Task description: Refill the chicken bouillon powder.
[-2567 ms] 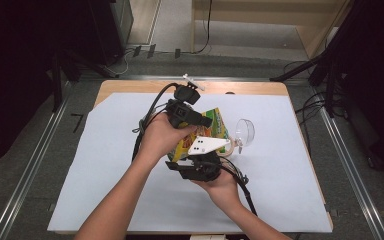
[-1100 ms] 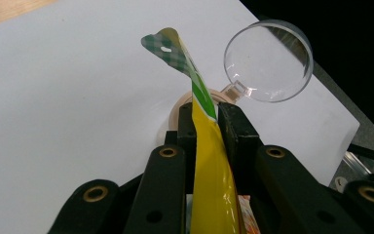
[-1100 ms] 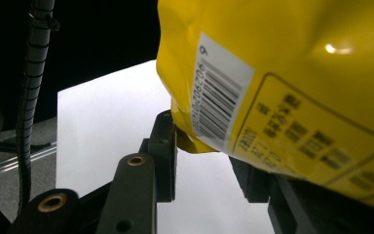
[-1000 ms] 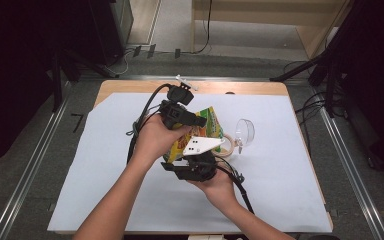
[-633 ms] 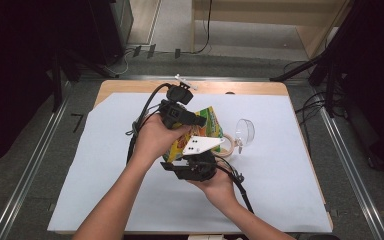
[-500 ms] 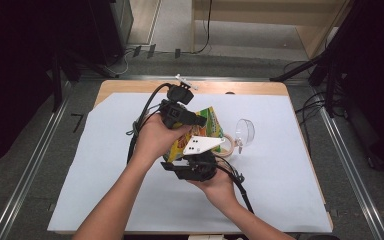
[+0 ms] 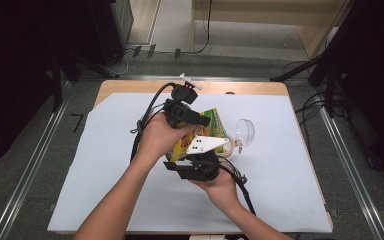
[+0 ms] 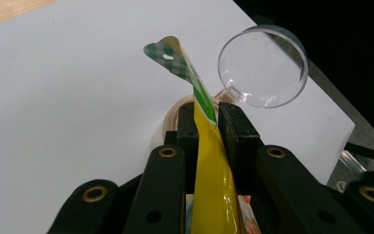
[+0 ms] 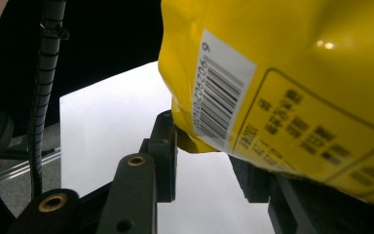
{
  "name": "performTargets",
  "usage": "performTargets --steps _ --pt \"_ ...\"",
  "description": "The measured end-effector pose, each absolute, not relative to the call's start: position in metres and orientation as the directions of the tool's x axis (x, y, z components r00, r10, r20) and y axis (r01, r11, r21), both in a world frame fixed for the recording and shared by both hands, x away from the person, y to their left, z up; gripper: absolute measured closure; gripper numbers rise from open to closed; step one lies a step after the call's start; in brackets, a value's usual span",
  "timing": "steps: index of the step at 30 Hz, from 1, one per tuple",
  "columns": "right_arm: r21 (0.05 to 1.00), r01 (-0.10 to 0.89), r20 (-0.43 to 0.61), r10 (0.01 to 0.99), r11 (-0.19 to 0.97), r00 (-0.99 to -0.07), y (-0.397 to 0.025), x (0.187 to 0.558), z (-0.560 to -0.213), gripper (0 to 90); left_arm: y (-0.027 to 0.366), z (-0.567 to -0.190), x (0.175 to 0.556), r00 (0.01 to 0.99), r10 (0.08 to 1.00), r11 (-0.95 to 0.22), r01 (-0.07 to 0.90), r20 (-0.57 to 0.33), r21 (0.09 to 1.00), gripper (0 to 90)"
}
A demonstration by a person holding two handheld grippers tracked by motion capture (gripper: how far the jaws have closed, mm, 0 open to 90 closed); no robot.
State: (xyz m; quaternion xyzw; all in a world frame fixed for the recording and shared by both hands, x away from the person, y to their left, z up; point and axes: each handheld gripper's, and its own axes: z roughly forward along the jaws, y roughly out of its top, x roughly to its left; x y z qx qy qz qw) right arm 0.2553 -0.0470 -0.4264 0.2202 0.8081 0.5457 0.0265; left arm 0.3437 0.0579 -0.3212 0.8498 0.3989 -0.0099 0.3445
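A yellow snack bag (image 7: pixel 213 126) is held up above the white sheet between both grippers. My left gripper (image 7: pixel 205 121) is shut on the bag's flat sealed edge; in the left gripper view the jaws (image 8: pixel 207 122) pinch the yellow film (image 8: pixel 214 185) just below its green-checked tip. My right gripper (image 7: pixel 192 156) sits below the bag, under a grey three-cornered plate. In the right gripper view its jaws (image 9: pixel 207 156) stand apart, and the bag's barcoded corner (image 9: pixel 214 97) hangs between them, touching one jaw.
A clear stemmed glass (image 7: pixel 243 132) lies on its side just right of the bag, close beyond the left jaws (image 8: pixel 263 66). A white paper sheet (image 7: pixel 105 165) covers the wooden table (image 7: pixel 130 86). Cables trail from both grippers (image 9: pixel 46 87).
The left gripper and bag shifted slightly left and back since the oldest frame. Over the last second nothing visibly moved.
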Motion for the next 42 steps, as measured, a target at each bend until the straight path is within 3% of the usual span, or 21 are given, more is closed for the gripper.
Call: performTargets --steps 42 --pt "0.889 0.353 0.216 0.413 0.292 -0.885 -0.0521 0.254 -0.4285 66.8 0.0489 -0.322 0.346 0.697 0.657 -0.469 0.677 -0.288 0.567 80.4"
